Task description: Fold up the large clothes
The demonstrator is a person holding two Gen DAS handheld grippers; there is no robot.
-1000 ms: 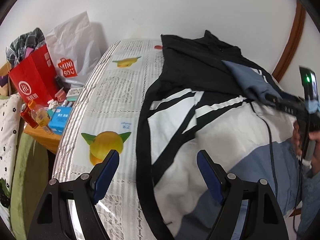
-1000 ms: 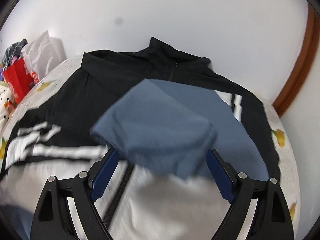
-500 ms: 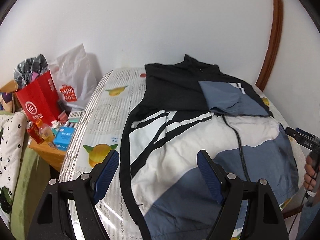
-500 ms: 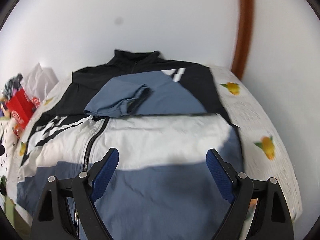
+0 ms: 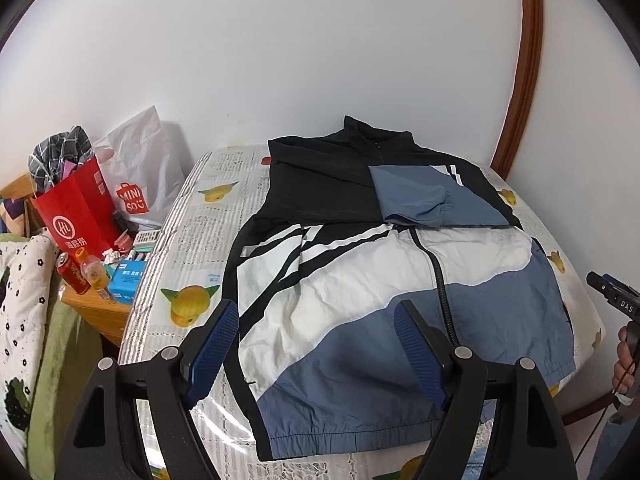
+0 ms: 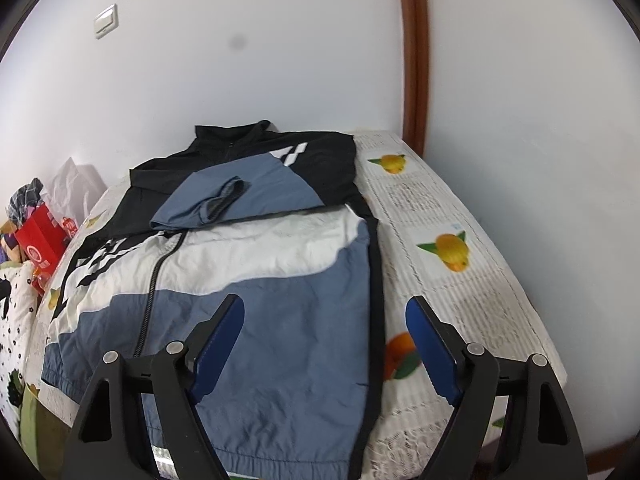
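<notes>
The left gripper (image 5: 316,346) hung above the near edge of the table with its blue-padded fingers (image 5: 212,350) spread wide and nothing between them. The right gripper (image 6: 326,344) was also empty, its fingers (image 6: 430,346) wide apart but drawing slowly together; in the left wrist view its dark body showed at the far right, held in a hand (image 5: 624,360). Below both lay the jacket (image 5: 400,280), flat and zipped on the table (image 5: 188,216), collar toward the wall and hem toward the cameras. Its blue sleeve (image 5: 412,198) was folded across the black chest, cuff pointing inward. The table's cover bore a fruit print. Beyond its left edge stood a red paper bag (image 5: 78,210), a white plastic bag (image 5: 138,168), a can and a bottle.
</notes>
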